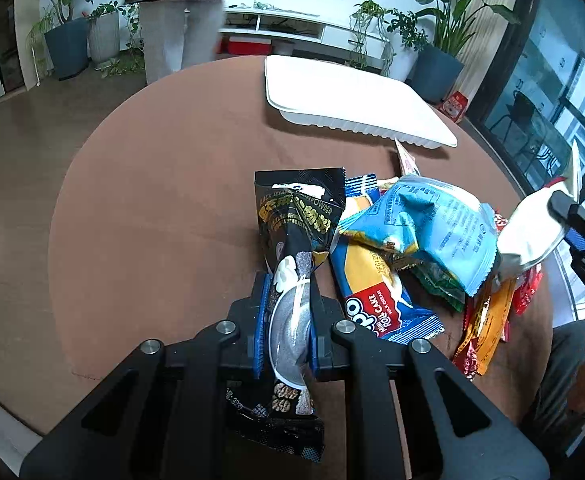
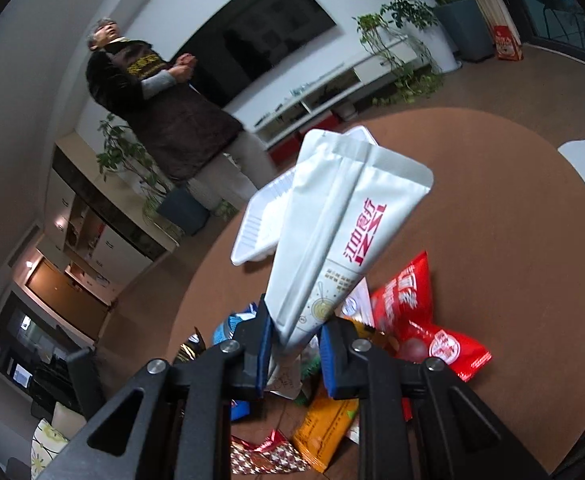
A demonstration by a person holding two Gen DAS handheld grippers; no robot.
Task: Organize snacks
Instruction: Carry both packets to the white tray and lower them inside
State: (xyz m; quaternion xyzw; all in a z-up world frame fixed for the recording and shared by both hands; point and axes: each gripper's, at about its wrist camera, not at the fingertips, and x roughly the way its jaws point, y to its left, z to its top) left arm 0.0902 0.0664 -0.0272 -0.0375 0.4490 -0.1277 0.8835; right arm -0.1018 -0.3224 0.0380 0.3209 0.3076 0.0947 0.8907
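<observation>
In the left wrist view, a round brown surface point(image 1: 164, 208) fills the middle of the frame, and around it is a living room: a glossy floor at the left, potted plants point(image 1: 66, 20) in the upper left and upper right, a low white TV cabinet point(image 1: 292, 26) at the top, and a standing person point(image 1: 172, 12) seen only from the waist down. A white tray point(image 1: 348, 100) lies on the surface in the upper middle, apart from a pile of snacks point(image 1: 412, 248) in the centre right. The left gripper point(image 1: 286, 320) is at the bottom centre; its jaws are narrow and they pinch a black sachet point(image 1: 296, 216), which stands up between the blue pads and leans beside the pile. At the right edge the right gripper point(image 1: 564, 206) holds a white pouch point(image 1: 532, 228) above the pile. In the right wrist view, the same brown surface is in the lower right, a dark TV screen point(image 2: 252, 40) hangs on the wall at the top, and the person stands in the upper left with hands clasped. The right gripper point(image 2: 294, 344) is nearly closed on the bottom of the white pouch point(image 2: 332, 220), which points up toward the centre, in front of the tray point(image 2: 260, 220). A red packet point(image 2: 412, 312) and an orange packet point(image 2: 324, 432) lie below it on the surface.
</observation>
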